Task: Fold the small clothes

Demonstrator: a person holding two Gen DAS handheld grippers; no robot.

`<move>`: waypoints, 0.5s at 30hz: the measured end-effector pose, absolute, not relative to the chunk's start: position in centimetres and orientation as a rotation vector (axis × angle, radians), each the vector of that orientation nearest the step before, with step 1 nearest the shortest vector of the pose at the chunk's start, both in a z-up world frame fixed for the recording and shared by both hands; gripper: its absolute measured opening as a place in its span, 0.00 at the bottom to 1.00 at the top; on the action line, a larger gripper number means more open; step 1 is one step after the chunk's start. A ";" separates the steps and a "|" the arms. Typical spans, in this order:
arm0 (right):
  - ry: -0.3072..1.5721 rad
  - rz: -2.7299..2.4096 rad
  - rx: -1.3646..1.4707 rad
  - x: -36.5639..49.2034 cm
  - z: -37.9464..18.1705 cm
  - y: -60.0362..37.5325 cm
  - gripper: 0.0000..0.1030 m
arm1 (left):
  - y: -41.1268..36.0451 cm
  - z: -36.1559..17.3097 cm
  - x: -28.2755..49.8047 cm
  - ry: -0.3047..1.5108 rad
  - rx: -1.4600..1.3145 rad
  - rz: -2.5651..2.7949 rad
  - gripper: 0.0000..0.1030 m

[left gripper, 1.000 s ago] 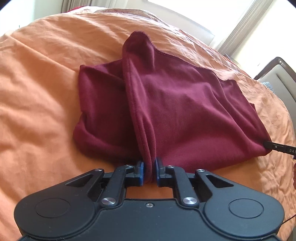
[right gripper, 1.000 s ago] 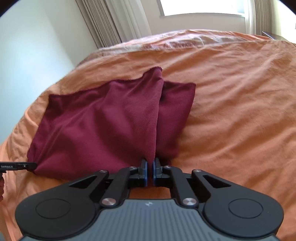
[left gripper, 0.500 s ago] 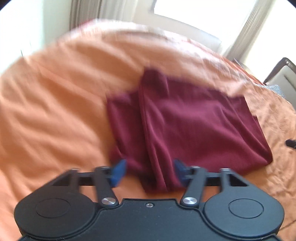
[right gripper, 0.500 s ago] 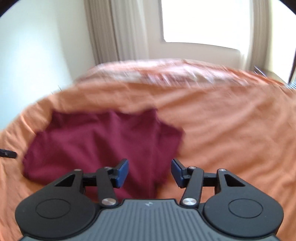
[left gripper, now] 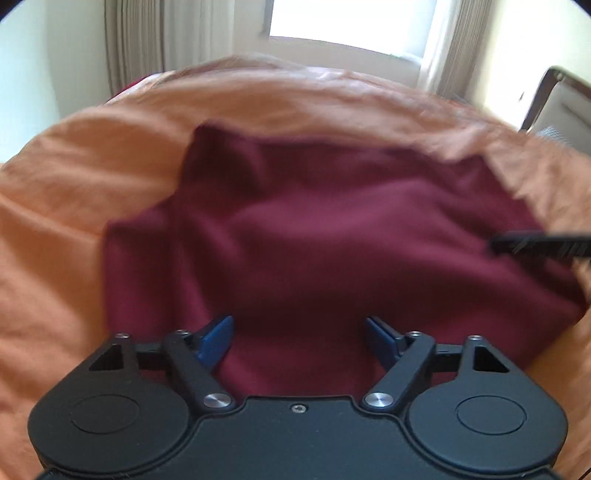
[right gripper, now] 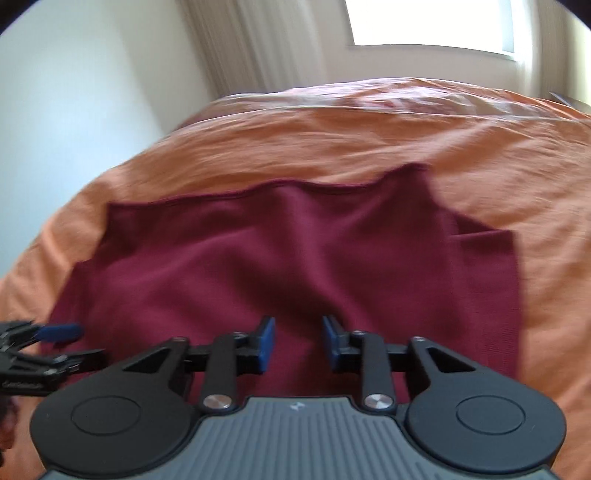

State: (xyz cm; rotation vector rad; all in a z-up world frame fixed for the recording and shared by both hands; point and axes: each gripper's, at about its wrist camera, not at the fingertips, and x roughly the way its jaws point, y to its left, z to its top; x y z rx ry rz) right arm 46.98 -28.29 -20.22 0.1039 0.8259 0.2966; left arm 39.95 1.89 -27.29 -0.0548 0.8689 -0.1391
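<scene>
A dark red cloth (left gripper: 314, 243) lies folded on the orange bedspread (left gripper: 74, 192), free of both grippers. My left gripper (left gripper: 299, 336) hovers over its near edge, open wide, nothing between its blue pads. In the right wrist view the same cloth (right gripper: 295, 266) spreads ahead, a narrower flap sticking out at its right side. My right gripper (right gripper: 298, 343) is open above the cloth's near edge and holds nothing. The other gripper's blue-tipped finger (right gripper: 59, 332) shows at the left edge of that view. Both views are blurred by motion.
The orange bedspread (right gripper: 406, 125) runs on all sides of the cloth. A window (left gripper: 347, 22) and curtains (left gripper: 140, 40) stand behind the bed. A chair back (left gripper: 557, 103) rises at the far right. A pale wall (right gripper: 74, 92) is on the left.
Both grippers were shut on raised cloth corners one second ago. They opened, the cloth dropped flat onto the bed, and both have since shifted over the cloth's near edge.
</scene>
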 end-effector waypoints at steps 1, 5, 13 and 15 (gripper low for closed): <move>0.818 0.261 0.091 47.2 -19.9 -29.1 0.26 | 3.0 -27.5 39.6 0.861 -0.073 -0.146 0.76; 0.746 0.250 0.112 47.0 -17.0 -30.3 0.30 | 4.5 -25.4 39.4 0.846 -0.078 -0.145 0.59; 0.759 0.350 0.130 52.6 -17.1 -24.7 0.37 | 0.2 -22.0 47.0 0.671 -0.076 -0.163 0.93; 0.767 0.334 0.123 54.1 -17.6 -24.7 0.37 | -0.3 -23.0 50.3 0.706 -0.069 -0.162 0.92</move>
